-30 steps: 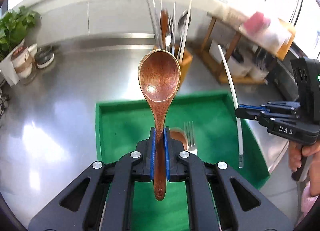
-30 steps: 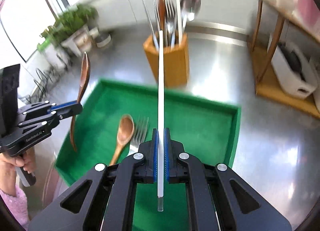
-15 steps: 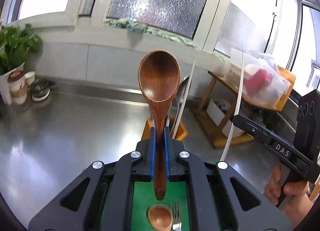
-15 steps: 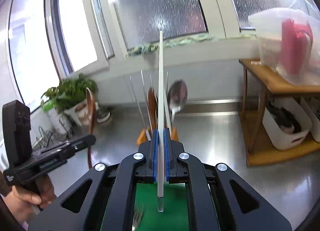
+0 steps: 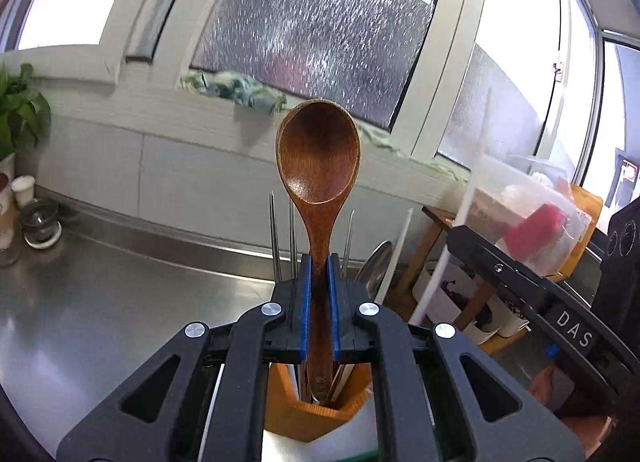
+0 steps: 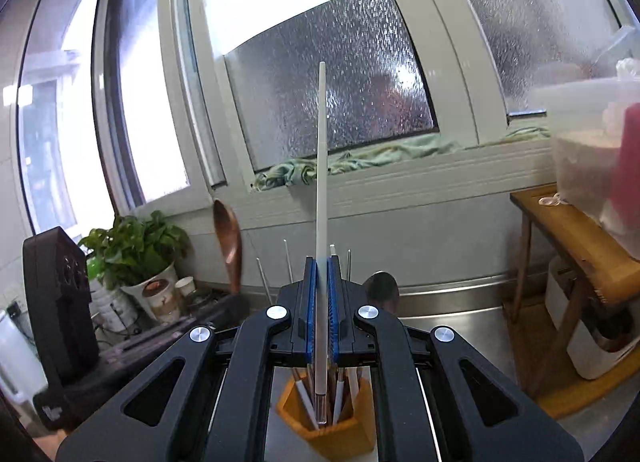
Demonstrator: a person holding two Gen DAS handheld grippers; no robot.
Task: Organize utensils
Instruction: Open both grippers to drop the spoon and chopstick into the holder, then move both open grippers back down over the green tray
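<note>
Upright, wooden spoon (image 5: 318, 166) sits clamped between left claw (image 5: 319, 282).

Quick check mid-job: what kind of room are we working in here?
Most likely a home kitchen. A stainless steel countertop runs under frosted glass windows, an orange wooden utensil holder stands on it with chopsticks and spoons inside, and a potted green plant sits near the wall.

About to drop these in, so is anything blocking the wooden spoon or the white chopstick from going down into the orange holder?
No separate obstacle shows. The wooden spoon and white chopstick hang handle-down over the orange holder; only the utensils already inside crowd its opening.
</note>
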